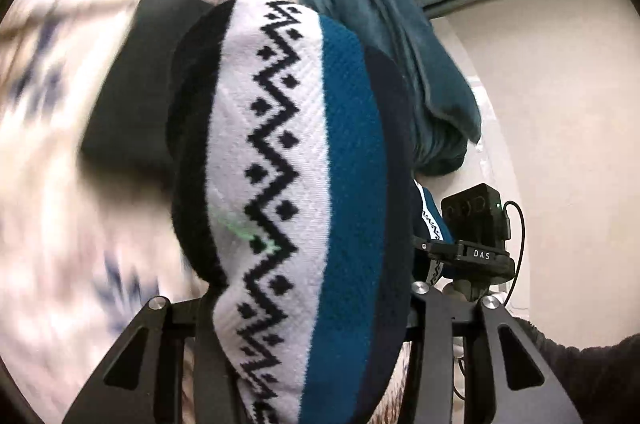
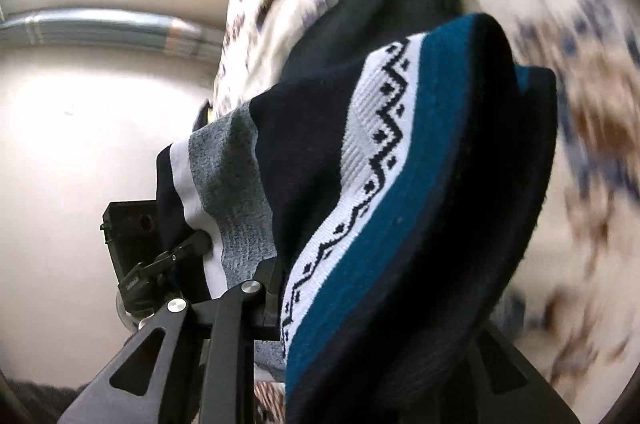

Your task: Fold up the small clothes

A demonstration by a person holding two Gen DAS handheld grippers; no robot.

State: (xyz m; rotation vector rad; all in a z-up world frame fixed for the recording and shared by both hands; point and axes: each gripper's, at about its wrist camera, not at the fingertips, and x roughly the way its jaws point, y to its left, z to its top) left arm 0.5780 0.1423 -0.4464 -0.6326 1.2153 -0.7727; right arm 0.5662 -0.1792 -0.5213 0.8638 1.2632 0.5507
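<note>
Left wrist view: the left gripper (image 1: 304, 324) pinches the sock (image 1: 304, 160) between its two arms; the knit fills the gap and drapes forward over the fingers, so the pads themselves are hidden.
Right wrist view: the right gripper (image 2: 360, 304) is likewise pinching the sock (image 2: 400, 184), cloth bunched between its arms and spilling ahead of it.
Other gripper: in the left view the right gripper (image 1: 460, 256) sits just to the right, touching the sock's far end; in the right view the left gripper (image 2: 160, 264) sits just to the left, at the grey-and-white band.
Sock place: held between both grippers, apparently clear of the bed (image 1: 48, 144), which shows blurred beyond it.
Sock look: navy knit with a teal band and a white band bearing a black zigzag; grey and white stripes toward one end.
Handling: judged light, soft and limp; it sags and folds under its own weight, will not hold a shape, and is not fragile. The knit looks grippy rather than slippery.
Where to hold: at the two ends, cuff and toe, pinching both layers, so it hangs flat and can be doubled over.
Beyond: a dark cloth (image 1: 132, 84) lies on the bed past the sock; a teal garment (image 1: 380, 44) lies ahead and to the right.
Risk: a pinch on one layer only could let the sock twist.
</note>
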